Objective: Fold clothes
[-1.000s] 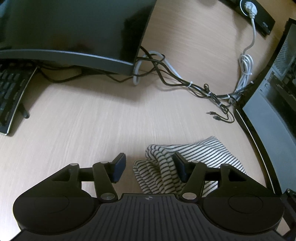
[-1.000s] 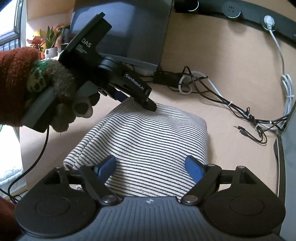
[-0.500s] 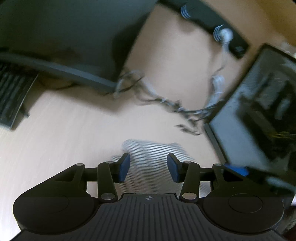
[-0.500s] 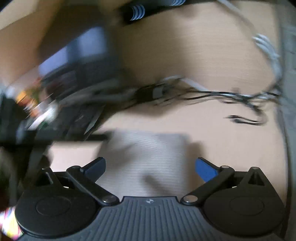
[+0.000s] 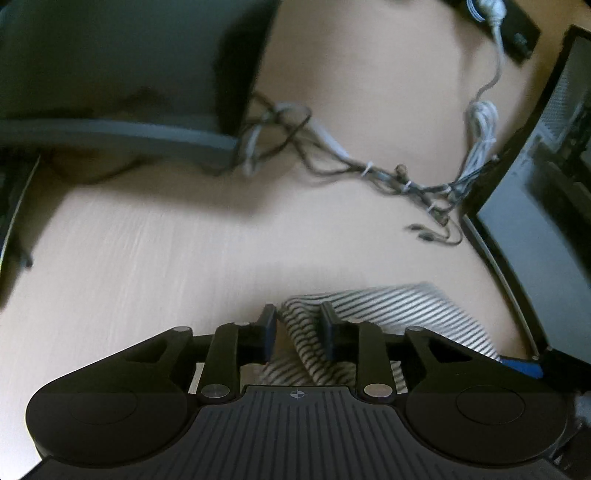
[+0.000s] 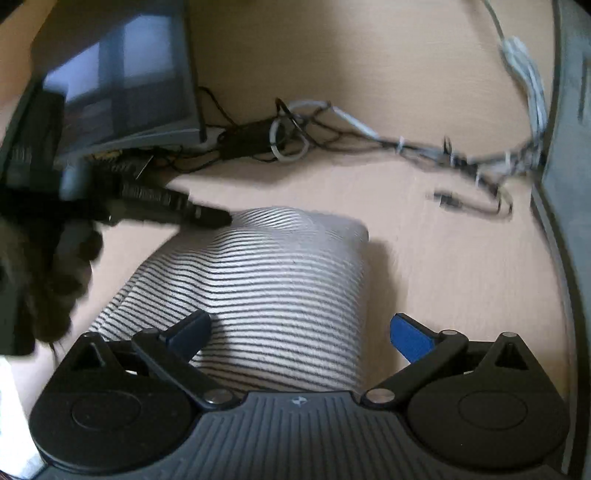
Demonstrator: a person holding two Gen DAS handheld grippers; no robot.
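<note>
A grey-and-white striped garment (image 6: 277,277) lies folded on the light wooden desk (image 6: 443,266). My right gripper (image 6: 300,325) hovers open over the garment's near edge, one finger above the cloth and the other past its right side. A person's gloved hand (image 6: 62,266) holds my left gripper (image 6: 218,219) at the garment's far left corner. In the left wrist view my left gripper (image 5: 297,328) is closing around a raised fold of the striped garment (image 5: 406,310). The fold sits between the jaws, and a thin gap still shows beside the left pad.
A dark monitor (image 5: 110,74) stands at the back left with a keyboard (image 5: 11,206) under it. A tangle of cables (image 5: 369,173) runs across the back of the desk to a power strip (image 5: 517,22). A black computer case (image 5: 535,221) borders the right side.
The left jaws have narrowed from wide open to close around the fold. The right jaws have spread wider, and the right gripper has rolled and shifted toward the garment's right edge.
</note>
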